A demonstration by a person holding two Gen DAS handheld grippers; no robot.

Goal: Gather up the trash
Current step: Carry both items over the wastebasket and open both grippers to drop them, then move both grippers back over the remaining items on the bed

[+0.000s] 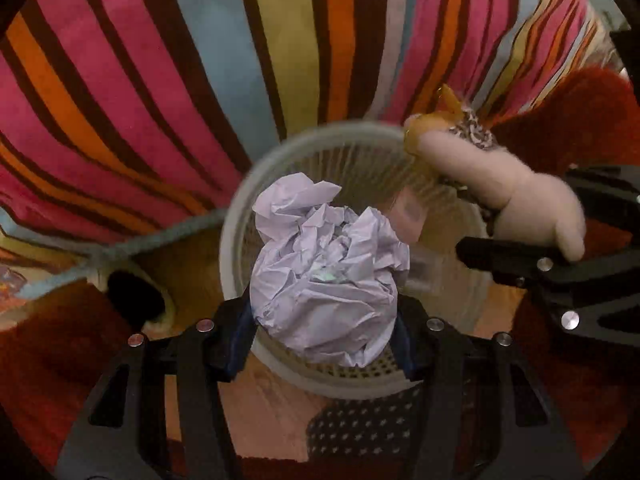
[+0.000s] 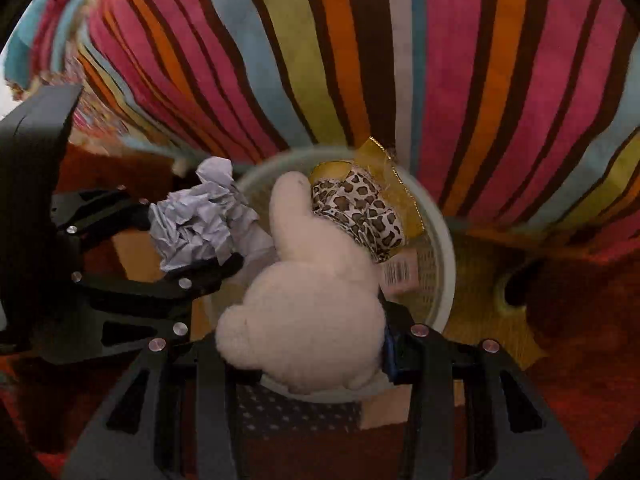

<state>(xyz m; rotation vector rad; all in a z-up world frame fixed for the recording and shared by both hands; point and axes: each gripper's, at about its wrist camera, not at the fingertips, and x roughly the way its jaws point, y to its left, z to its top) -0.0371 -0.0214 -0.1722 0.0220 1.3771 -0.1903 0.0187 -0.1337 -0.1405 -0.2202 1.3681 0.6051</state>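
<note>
Crumpled paper point(image 1: 326, 268) sits clamped in the left gripper point(image 1: 325, 332) over the white basket point(image 1: 240, 216); the right gripper point(image 2: 320, 344) clamps a plush toy point(image 2: 308, 304) above it too. Drop-off step, I judge: next, fingers part over the opening.

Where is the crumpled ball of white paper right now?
The crumpled ball of white paper sits clamped in the left gripper, directly above the round pale plastic mesh bin; in the right wrist view it lies left of the cream plush toy.

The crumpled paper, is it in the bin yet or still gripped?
Still gripped: the left gripper pinches the crumpled paper just above the open bin.
</note>
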